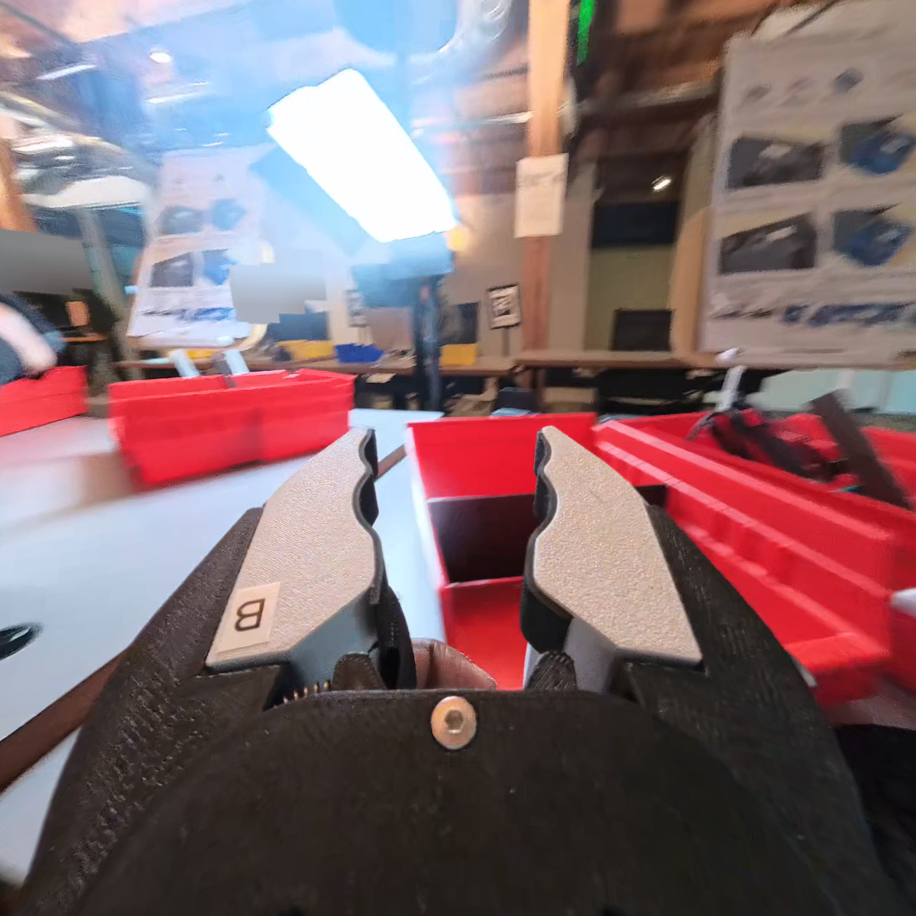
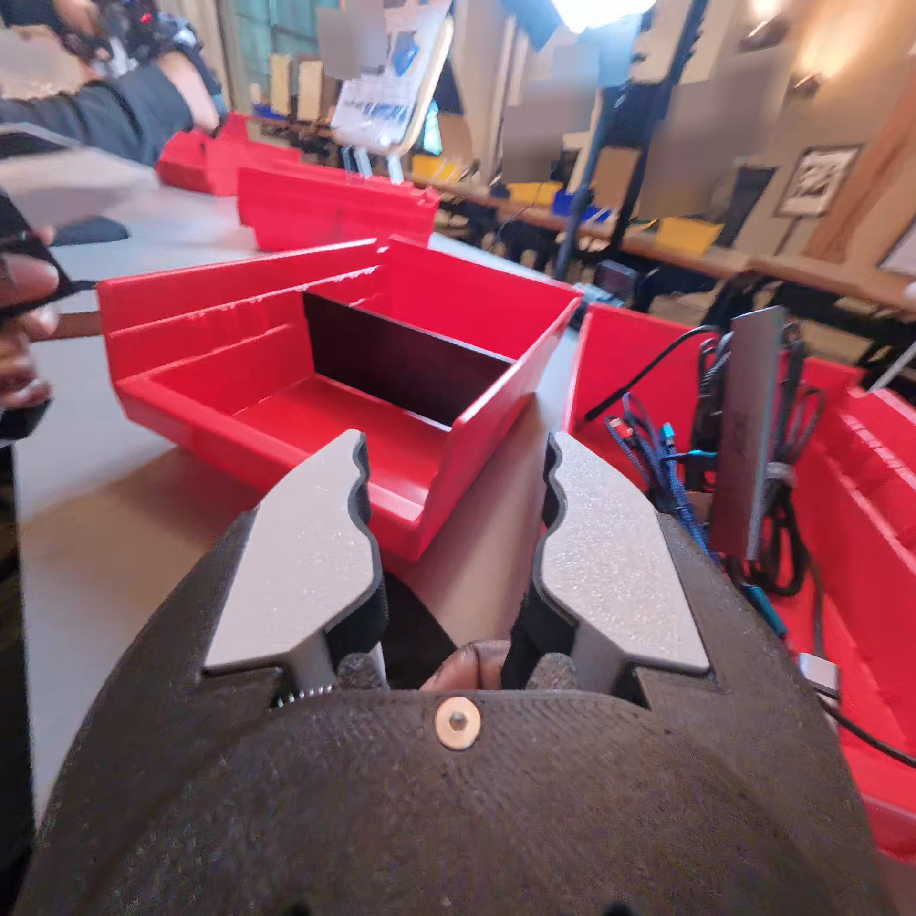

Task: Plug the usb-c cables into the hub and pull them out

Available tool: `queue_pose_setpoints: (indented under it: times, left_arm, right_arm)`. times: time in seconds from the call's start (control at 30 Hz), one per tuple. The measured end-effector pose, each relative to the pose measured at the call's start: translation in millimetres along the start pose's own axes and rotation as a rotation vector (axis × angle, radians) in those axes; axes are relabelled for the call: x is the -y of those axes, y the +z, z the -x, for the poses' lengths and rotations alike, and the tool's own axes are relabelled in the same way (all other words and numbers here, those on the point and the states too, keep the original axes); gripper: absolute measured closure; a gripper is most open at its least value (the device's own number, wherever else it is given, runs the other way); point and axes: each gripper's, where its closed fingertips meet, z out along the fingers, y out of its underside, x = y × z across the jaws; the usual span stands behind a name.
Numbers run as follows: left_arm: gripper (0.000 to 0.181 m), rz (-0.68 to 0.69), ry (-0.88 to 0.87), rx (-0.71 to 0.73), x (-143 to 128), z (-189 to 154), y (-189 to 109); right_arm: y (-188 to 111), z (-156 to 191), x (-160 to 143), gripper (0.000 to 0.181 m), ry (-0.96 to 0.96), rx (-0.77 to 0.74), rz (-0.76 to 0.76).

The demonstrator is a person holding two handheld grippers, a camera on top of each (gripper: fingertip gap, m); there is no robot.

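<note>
A grey slab-shaped hub (image 2: 748, 431) stands on end in a red bin (image 2: 872, 555) at the right, with black cables and blue braided cables (image 2: 649, 446) tangled around it. The same bin (image 1: 773, 535) shows blurred in the left wrist view, with dark cables (image 1: 773, 441) in it. My right gripper (image 2: 456, 446) is open and empty, above the gap between this bin and an empty red bin (image 2: 238, 367) with a black divider. My left gripper (image 1: 453, 441) is open and empty, above the near end of the empty bin (image 1: 476, 461).
More red bins (image 2: 337, 208) stand farther back on the grey table (image 2: 99, 495); one (image 1: 233, 421) shows in the left wrist view. The other gripper and a hand (image 2: 20, 307) are at the left edge. A person (image 2: 124, 104) is at the far left. Poster boards stand behind.
</note>
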Motion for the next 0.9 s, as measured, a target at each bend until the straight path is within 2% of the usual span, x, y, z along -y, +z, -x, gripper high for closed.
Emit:
queue_pose_setpoints:
  times: [0.07,0.13,0.23,0.27,0.33,0.37,0.47,0.57,0.67,0.73,0.83,0.9]
  left_arm:
    - [0.119,0.085,0.063,0.060,-21,15,0]
    - [0.114,0.207,0.082,0.027,-47,12,3]
    - [0.112,0.430,0.093,-0.041,-88,3,5]
    - [0.120,0.458,0.098,-0.036,-91,5,4]
    - [0.159,0.475,0.136,-0.045,-93,8,1]
    - [0.172,0.492,0.148,-0.033,-95,12,-1]
    - [0.173,0.504,0.168,-0.053,-94,14,-5]
    - [0.173,0.481,0.142,-0.044,-91,9,-10]
    - [0.172,0.390,0.086,-0.028,-86,0,-18]
    - [0.172,0.335,0.113,-0.001,-80,-1,-23]
    - [0.173,0.216,0.077,0.022,-55,0,-27]
    - [0.174,0.075,0.122,0.053,-21,1,-30]
  right_arm:
    - [-8,3,10,0.115,-0.076,-0.042,-0.092]
    - [-12,12,14,0.126,-0.177,-0.052,-0.137]
    - [-3,19,1,0.138,-0.240,-0.042,-0.042]
    - [3,19,-7,0.141,-0.237,-0.029,0.019]
    - [14,19,-25,0.143,-0.207,0.000,0.168]
    - [19,19,-35,0.146,-0.184,0.020,0.245]
    - [24,19,-44,0.162,-0.140,0.053,0.323]
    - [26,16,-46,0.166,-0.126,0.035,0.342]
    - [26,6,-47,0.172,-0.147,-0.048,0.349]
    - [25,5,-44,0.173,-0.150,-0.055,0.327]
    - [17,6,-13,0.173,-0.208,-0.098,0.145]
    - [7,6,14,0.172,-0.234,-0.126,0.016]
